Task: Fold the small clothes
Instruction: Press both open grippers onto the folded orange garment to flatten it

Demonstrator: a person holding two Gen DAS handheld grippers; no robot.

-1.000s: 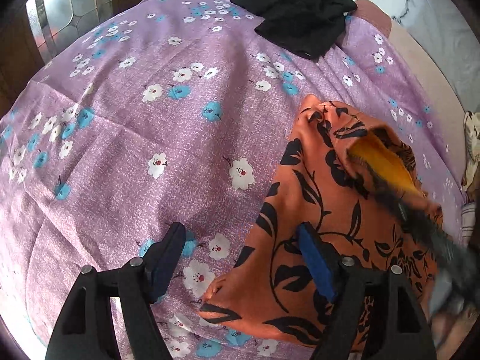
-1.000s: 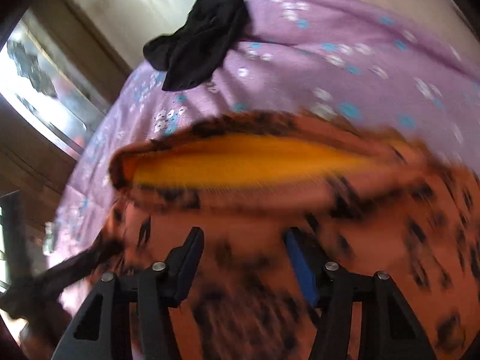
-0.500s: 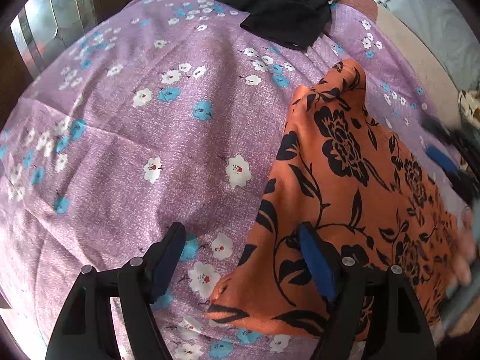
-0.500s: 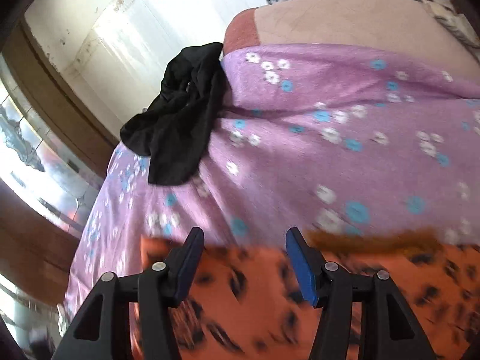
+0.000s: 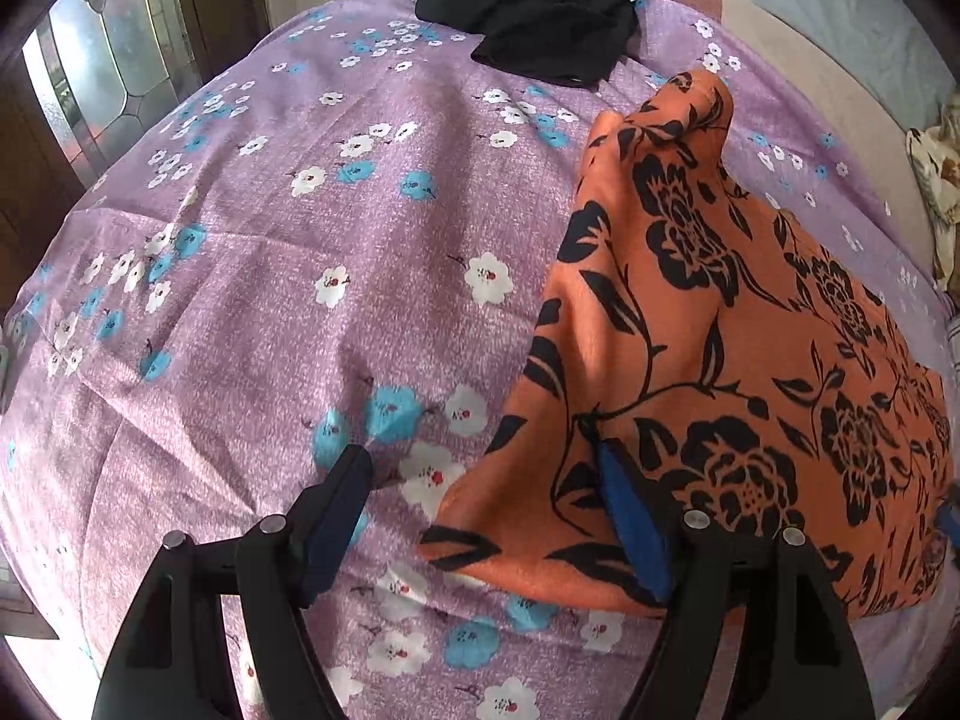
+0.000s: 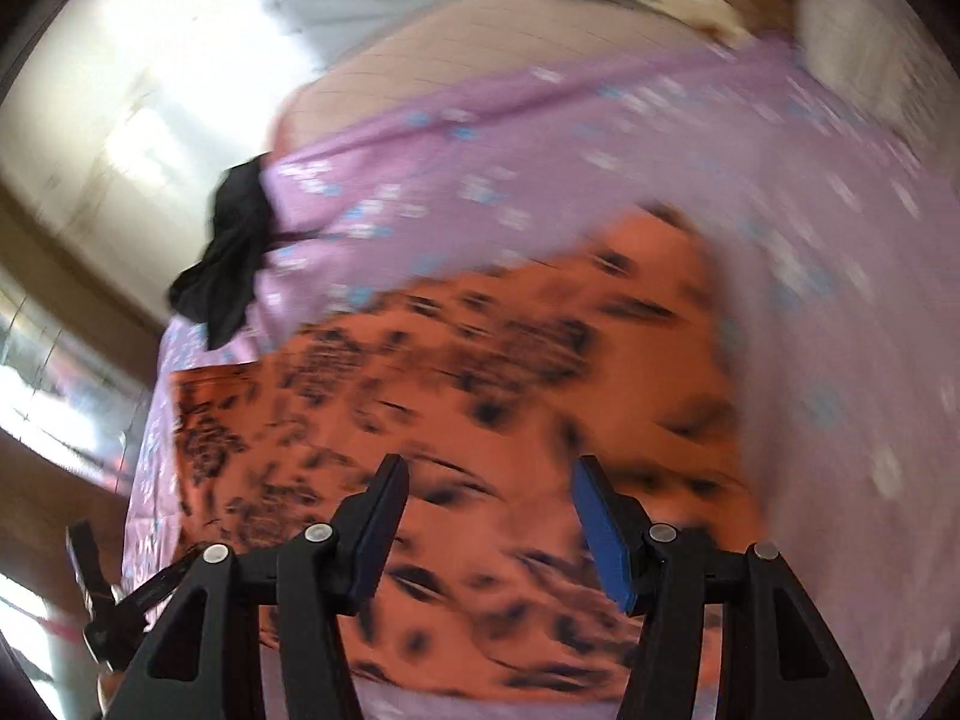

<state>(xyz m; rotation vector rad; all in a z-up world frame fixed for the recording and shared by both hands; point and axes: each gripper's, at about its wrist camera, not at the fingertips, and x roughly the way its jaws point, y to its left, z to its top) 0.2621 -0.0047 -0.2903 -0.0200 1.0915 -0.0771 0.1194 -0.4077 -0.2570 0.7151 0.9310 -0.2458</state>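
An orange garment with a black flower print [image 5: 720,360] lies folded on the purple flowered bedsheet [image 5: 300,300], on the right of the left wrist view. My left gripper [image 5: 486,480] is open low over the garment's near-left corner; its right finger [image 5: 630,516] is over the cloth and its left finger [image 5: 336,504] over the sheet. The right wrist view is blurred by motion. There my right gripper [image 6: 489,480] hangs above the orange garment [image 6: 480,390], its jaws closing, and the cloth lies below them, not pinched.
A crumpled black garment [image 5: 534,18] lies at the far end of the bed, also visible as the black garment [image 6: 228,258] in the right wrist view. A glass-panelled door [image 5: 90,78] stands to the left. Bare beige mattress [image 5: 810,78] and a patterned pillow [image 5: 936,180] are at right.
The right gripper carried the garment's edge across, let it go and swung off to the right. The garment now lies flat. The left gripper has shifted slightly toward the near corner.
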